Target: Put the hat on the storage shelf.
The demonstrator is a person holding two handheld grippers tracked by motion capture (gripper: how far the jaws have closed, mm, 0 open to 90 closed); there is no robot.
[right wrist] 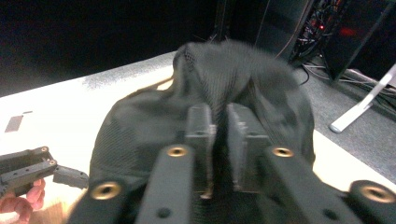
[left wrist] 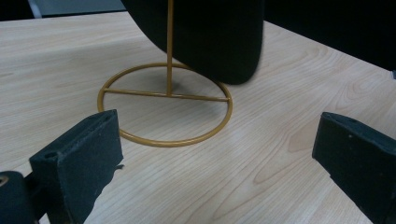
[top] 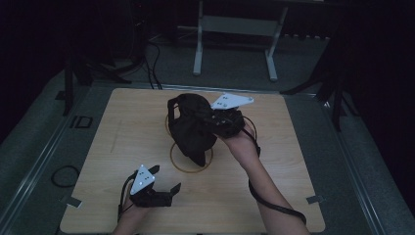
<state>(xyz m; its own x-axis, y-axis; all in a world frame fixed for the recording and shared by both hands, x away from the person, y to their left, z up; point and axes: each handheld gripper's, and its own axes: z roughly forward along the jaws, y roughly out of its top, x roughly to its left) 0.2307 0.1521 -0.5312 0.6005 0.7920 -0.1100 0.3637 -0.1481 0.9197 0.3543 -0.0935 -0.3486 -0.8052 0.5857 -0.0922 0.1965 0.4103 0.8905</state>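
Black cap (top: 192,128) drapes over the gold wire stand (top: 191,159) mid-desk, right gripper (top: 215,117) fingers nearly closed, pinching its far-right fabric, while left gripper (top: 164,191) waits wide open, empty, nearer-left.

left hand-held gripper (top: 164,188): black, white triangular plate | right hand-held gripper (right wrist: 219,135): black jaws, brass screws, black cable

Cap on stand at the table's centre

The cap (top: 191,128) sits over the wire stand (top: 191,164) mid-frame; the right gripper (top: 222,120) lies at its right side, the left gripper (top: 164,188) lower left, well apart, on the table (top: 288,186).
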